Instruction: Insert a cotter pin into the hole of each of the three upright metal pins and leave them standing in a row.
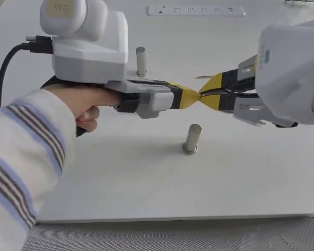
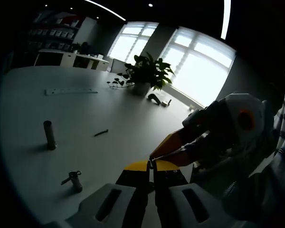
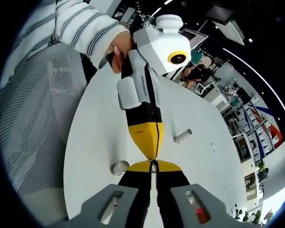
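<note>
The pin [image 1: 192, 139] below the left gripper [image 1: 194, 98] is shiny metal. The table [image 1: 146, 183] under it is smooth and matt.

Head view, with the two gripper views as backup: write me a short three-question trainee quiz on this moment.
1. True or false: the yellow-tipped left gripper and the yellow-tipped right gripper meet tip to tip above the white table.
2. How many upright silver metal pins stand in the head view?
3. Where does the thin loose cotter pin lie? A) on the table beyond the grippers; B) across the near pin's top; C) in a tray.
Key: 1 true; 2 two; 3 A.
</note>
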